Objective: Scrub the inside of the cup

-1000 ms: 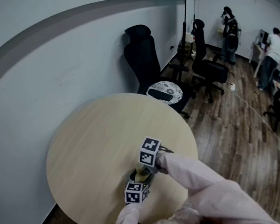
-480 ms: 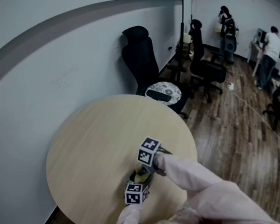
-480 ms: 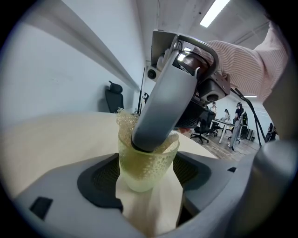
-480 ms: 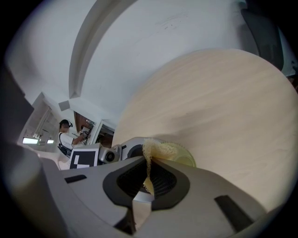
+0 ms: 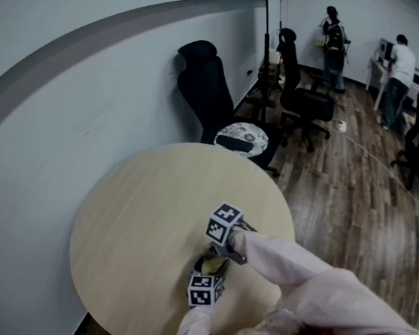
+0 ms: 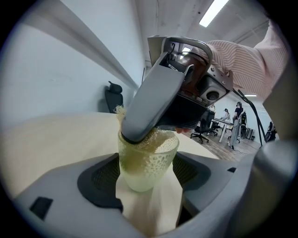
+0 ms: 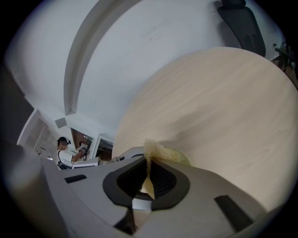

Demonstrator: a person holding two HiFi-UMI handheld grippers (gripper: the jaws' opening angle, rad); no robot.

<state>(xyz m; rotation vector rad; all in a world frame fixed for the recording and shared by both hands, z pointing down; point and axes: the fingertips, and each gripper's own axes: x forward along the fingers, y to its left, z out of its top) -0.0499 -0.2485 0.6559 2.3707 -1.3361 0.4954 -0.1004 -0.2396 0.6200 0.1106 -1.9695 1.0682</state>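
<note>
Near the near edge of the round table (image 5: 146, 208), our left gripper (image 6: 146, 174) clamps the translucent green cup (image 6: 149, 158). Our right gripper (image 7: 148, 176) pinches a yellow sponge (image 7: 160, 151) and fills the cup's mouth. Beyond the table's far edge stands a black office chair (image 5: 203, 88).

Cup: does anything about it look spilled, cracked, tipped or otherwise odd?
Nothing stands out. The left gripper holds the cup, which looks intact. The right gripper presses a sponge into its mouth, and the table shows no spill.
</note>
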